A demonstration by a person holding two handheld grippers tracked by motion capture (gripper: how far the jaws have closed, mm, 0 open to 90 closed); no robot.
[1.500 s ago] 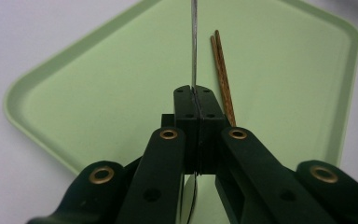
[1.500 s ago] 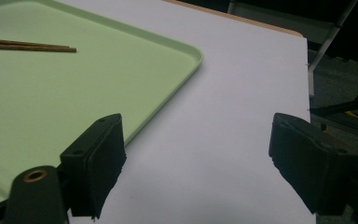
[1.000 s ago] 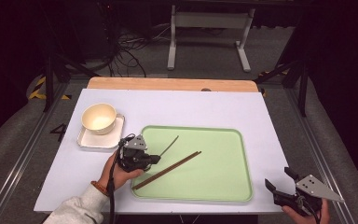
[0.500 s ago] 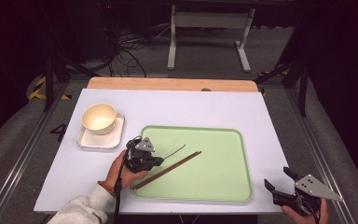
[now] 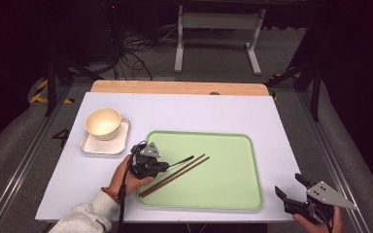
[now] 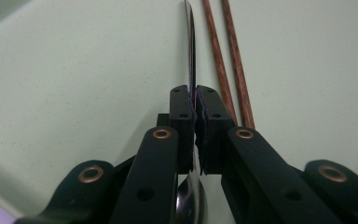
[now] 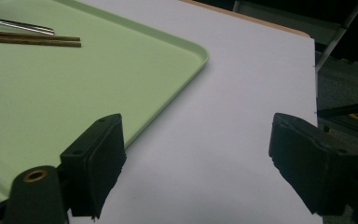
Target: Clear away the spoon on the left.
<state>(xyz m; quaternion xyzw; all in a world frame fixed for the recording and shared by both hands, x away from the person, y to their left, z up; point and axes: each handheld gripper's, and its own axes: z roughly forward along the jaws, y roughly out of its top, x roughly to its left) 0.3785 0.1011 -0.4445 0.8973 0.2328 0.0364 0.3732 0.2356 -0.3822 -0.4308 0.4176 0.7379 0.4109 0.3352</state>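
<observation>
Spoon placed on tray, grip barely easing

Left gripper [image 5: 164, 166] jaws, just starting to part, pinch the spoon [image 6: 189, 56] over the green tray [image 5: 233, 194] left side, beside the chopsticks [image 5: 175, 175], likely for parallel placement. Right gripper [image 5: 287, 189] wide open, empty, near-right.

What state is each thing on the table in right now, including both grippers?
Left gripper: jaws shut on the spoon, over the tray.
Spoon: clamped by its handle, lying beside the chopsticks.
Chopsticks: side by side on the tray, not gripped.
Tray: flat on the table.
Bowl: upright on the white plate, looks empty.
White plate: flat, left of the tray.
Right gripper: jaws open, holding nothing, at the table's near right corner.
</observation>
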